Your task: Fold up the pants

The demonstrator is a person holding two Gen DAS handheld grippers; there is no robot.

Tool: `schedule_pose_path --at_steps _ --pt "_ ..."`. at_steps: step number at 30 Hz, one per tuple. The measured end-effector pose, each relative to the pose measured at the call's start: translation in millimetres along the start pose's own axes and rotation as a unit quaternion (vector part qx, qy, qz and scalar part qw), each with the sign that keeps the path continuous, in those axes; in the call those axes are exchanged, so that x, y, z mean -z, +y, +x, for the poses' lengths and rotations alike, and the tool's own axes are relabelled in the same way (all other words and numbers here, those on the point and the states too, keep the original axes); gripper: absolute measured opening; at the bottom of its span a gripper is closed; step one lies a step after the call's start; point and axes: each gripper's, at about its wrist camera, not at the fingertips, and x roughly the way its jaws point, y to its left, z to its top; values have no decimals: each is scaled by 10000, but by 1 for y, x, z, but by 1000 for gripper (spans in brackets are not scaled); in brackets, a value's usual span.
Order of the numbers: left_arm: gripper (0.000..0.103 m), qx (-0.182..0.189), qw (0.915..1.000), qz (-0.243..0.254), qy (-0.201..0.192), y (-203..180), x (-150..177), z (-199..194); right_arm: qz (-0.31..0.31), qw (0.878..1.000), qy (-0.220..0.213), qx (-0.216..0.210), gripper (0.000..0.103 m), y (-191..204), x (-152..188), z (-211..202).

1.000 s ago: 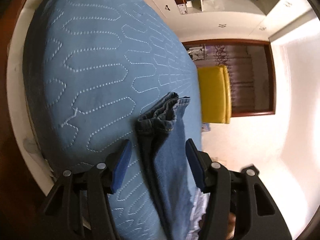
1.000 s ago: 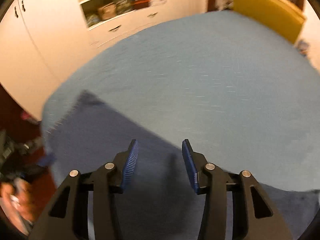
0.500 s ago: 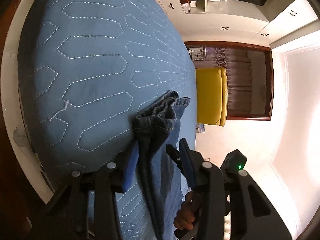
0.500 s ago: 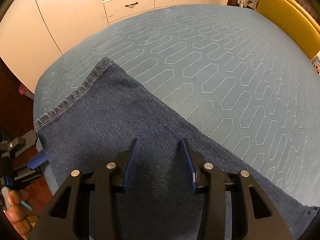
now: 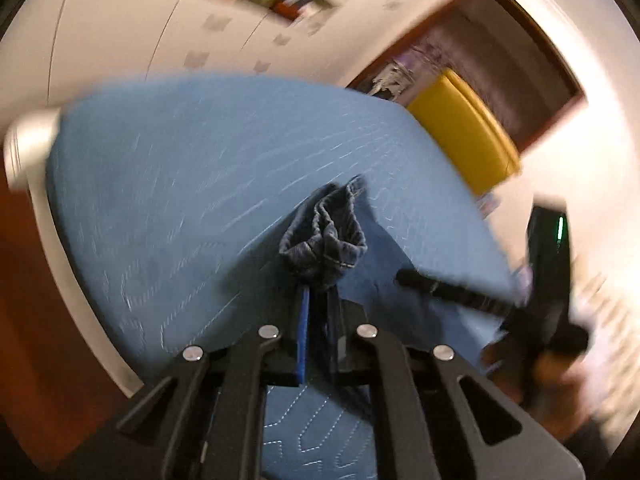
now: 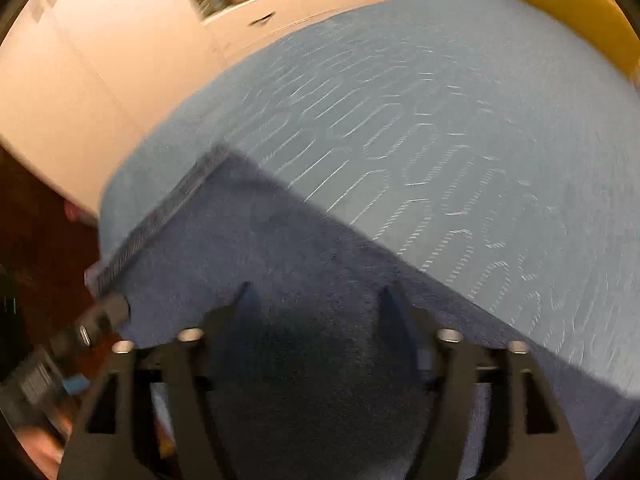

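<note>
Pants: dark blue denim pants (image 6: 288, 264) are lying across the near corner of the bed, one bunched end (image 5: 326, 236) being lifted off it.
Bed: light blue quilted bedspread (image 5: 180, 184) with stitched elongated outlines is carrying the cloth.
Left gripper (image 5: 320, 320): black with blue pads; its jaws have just been closing and are pinching the bunched denim between them.
Right gripper (image 6: 316, 300): its jaws have just been spreading and are standing wide over the flat denim, gripping nothing.
Background: yellow upholstered chair (image 5: 464, 136) is standing beyond the bed.
</note>
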Motion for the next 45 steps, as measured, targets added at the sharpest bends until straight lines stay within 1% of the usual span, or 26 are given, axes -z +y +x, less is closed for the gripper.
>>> schedule_pose_path --at_steps 2,5,6,9,11,13,14,16,17,20,21,22,24,26,27,29,30,32,34,35,37,39,41,42,44,45 --pt "7 -243 9976 614 -204 -27 3 -8 443 9979 21 -477 75 -11 -8 -11" --pt "7 -683 9857 1462 -478 -64 15 -16 1187 9824 187 -1432 77 -32 -18 -27" --pt "7 -842 9795 1741 -559 -77 20 -17 1367 9764 248 -1652 78 -39 -20 -32" --pt "7 -1235 9509 2726 -787 -116 47 -21 1502 9666 451 -2025 80 -46 -20 -39" --pt "7 -1445 9258 3382 -879 -144 67 -16 1640 9534 697 -2433 80 -54 -17 -38" --pt "7 -1530 9040 3893 -878 -169 83 -1 1743 9454 806 -2635 81 -63 -13 -41" --pt "7 -1582 8899 4192 -851 -180 96 6 1767 9426 824 -2711 81 -67 -10 -44" --pt "7 -1626 8704 4575 -815 -194 117 11 1866 9352 798 -2901 82 -81 -2 -51" --pt "7 -1667 8524 4889 -815 -202 133 16 1934 9324 793 -2949 83 -86 4 -52" --pt "7 -1716 8058 5612 -794 -221 167 27 2054 9311 821 -2902 83 -102 20 -53" --pt "7 -1742 7917 5801 -801 -221 179 28 2109 9296 820 -2909 83 -108 25 -52" --pt "7 -1746 7818 5934 -790 -221 187 30 2176 9275 790 -2936 83 -114 31 -51" --pt "7 -1767 7679 6109 -776 -225 202 34 2267 9273 727 -2888 75 -122 39 -50" --pt "7 -1784 7573 6232 -790 -226 210 36 2329 9285 771 -2787 49 -129 48 -43" --pt "7 -1823 7496 6311 -810 -227 214 37 2334 9307 802 -2699 42 -132 52 -41" --pt "7 -1827 7395 6427 -818 -226 216 42 2340 9355 819 -2516 17 -136 57 -37" --pt "7 -1798 7377 6454 -832 -226 218 42 2344 9367 795 -2477 14 -139 61 -39" --pt "15 -1708 7329 6514 -970 -227 225 38 2310 9391 711 -2444 11 -143 67 -44" --pt "69 -1848 7183 6605 -1167 -220 226 38 2346 9382 659 -2459 10 -148 70 -49" --pt "71 -1882 7108 6656 -1277 -220 230 39 2392 9365 665 -2478 10 -152 73 -51" --pt "71 -2033 6943 6776 -1320 -218 236 42 2501 9334 686 -2478 10 -163 80 -57" --pt "71 -2212 6830 6829 -1350 -217 239 48 2608 9293 712 -2518 10 -168 82 -62" --pt "70 -2278 6849 6808 -1250 -216 236 55 2651 9268 712 -2563 10 -176 89 -72" --pt "66 -2293 6847 6809 -1222 -217 234 57 2669 9260 703 -2577 10 -176 87 -76" --pt "40 -2305 6774 6898 -1104 -221 232 62 2725 9241 682 -2591 10 -182 92 -88" --pt "13 -2295 6789 6892 -1067 -224 230 64 2724 9247 661 -2577 10 -185 94 -94"
